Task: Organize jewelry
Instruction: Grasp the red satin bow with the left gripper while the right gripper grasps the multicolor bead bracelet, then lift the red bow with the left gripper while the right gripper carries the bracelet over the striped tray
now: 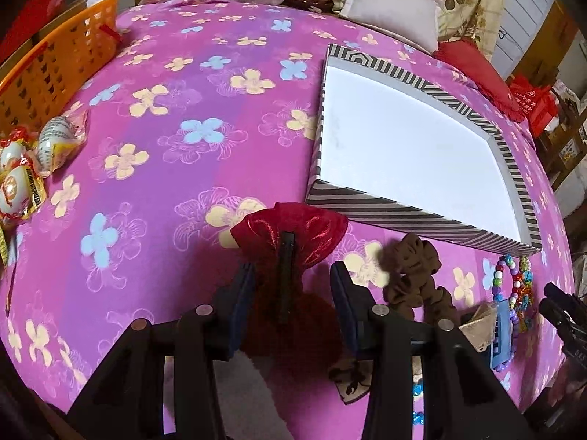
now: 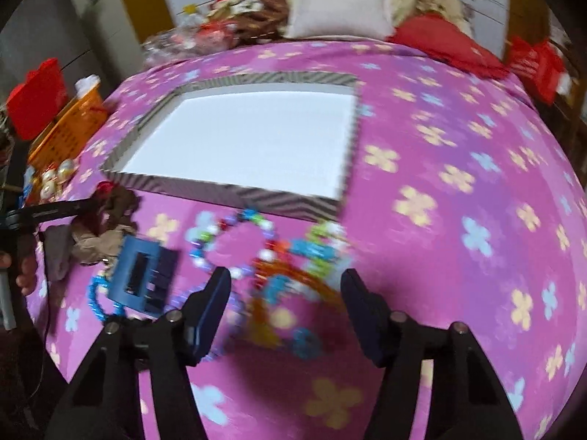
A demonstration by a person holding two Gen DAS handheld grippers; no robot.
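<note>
A striped shallow box (image 1: 385, 216) with a white inside lies open on the pink flowered bedspread; it also shows in the right wrist view (image 2: 256, 201). My left gripper (image 1: 291, 275) is open, its fingers on either side of a red bow hair clip (image 1: 293, 234). A brown scrunchie (image 1: 411, 271) lies just right of it. My right gripper (image 2: 286, 286) is open above a heap of coloured bead bracelets (image 2: 286, 256). A blue clip (image 2: 146, 275) lies to their left. The bracelets also show in the left wrist view (image 1: 513, 293).
An orange basket (image 1: 55, 69) stands at the left edge, with wrapped eggs (image 1: 22, 179) beside it. A white pillow (image 2: 341, 7), a red cushion (image 2: 447, 47) and bags line the far side. The bedspread (image 2: 458, 183) is bare to the right of the box.
</note>
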